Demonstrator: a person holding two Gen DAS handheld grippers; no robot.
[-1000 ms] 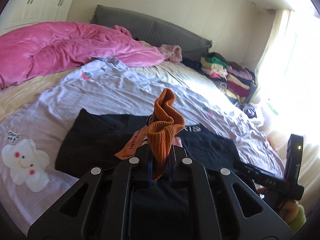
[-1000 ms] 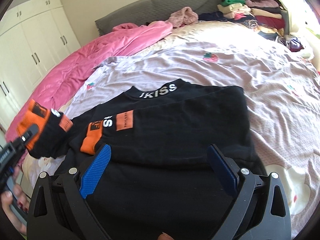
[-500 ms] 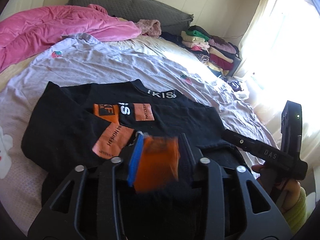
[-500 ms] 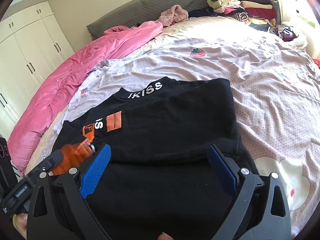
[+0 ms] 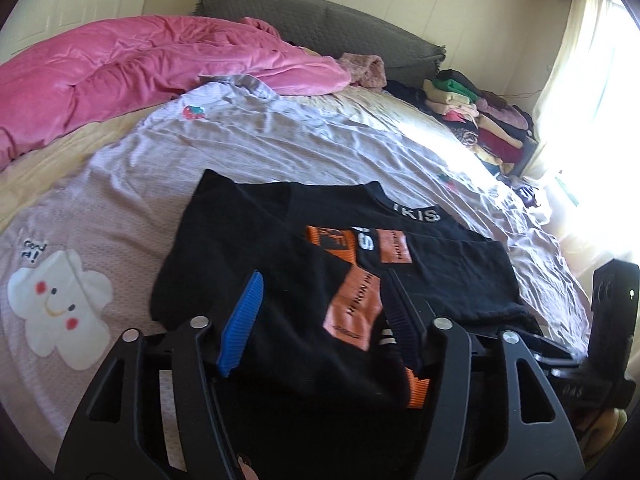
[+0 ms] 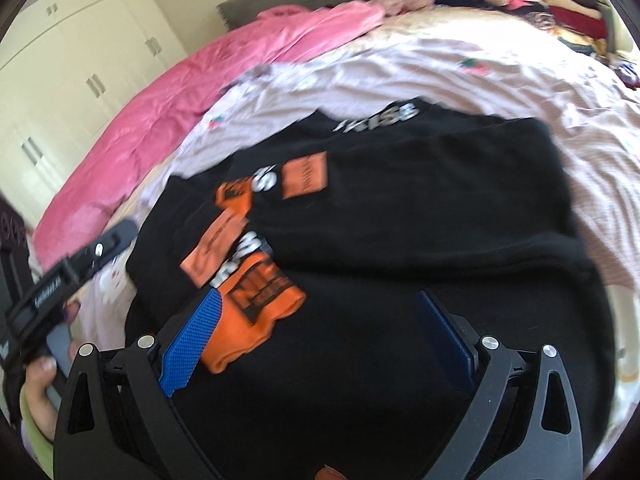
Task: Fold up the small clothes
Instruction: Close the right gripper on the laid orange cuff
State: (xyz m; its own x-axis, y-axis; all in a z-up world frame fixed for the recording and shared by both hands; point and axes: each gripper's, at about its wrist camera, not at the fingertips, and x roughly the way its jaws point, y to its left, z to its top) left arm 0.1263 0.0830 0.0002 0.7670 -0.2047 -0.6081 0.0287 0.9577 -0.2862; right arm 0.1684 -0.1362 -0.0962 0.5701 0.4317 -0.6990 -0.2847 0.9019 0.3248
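Observation:
A black sweatshirt (image 5: 280,280) with orange patches and a white-lettered collar lies on the bed, both sleeves folded across its front. It also shows in the right wrist view (image 6: 420,208). The left sleeve's orange cuff (image 6: 260,312) rests on the black fabric. My left gripper (image 5: 320,300) is open just above that folded sleeve, holding nothing. My right gripper (image 6: 316,332) is open and empty over the lower part of the sweatshirt, with the orange cuff beside its blue left pad (image 6: 192,340).
The bed has a lilac sheet (image 5: 280,140) with a white cloud figure (image 5: 56,308). A pink quilt (image 5: 140,64) lies at the far left, a grey headboard (image 5: 340,28) behind it. Folded clothes (image 5: 480,120) are stacked at the far right by a bright window.
My left gripper carried the orange-cuffed sleeve across the sweatshirt, laid it down and opened. The sleeve now lies flat on the front. The right gripper stayed open and moved a little closer.

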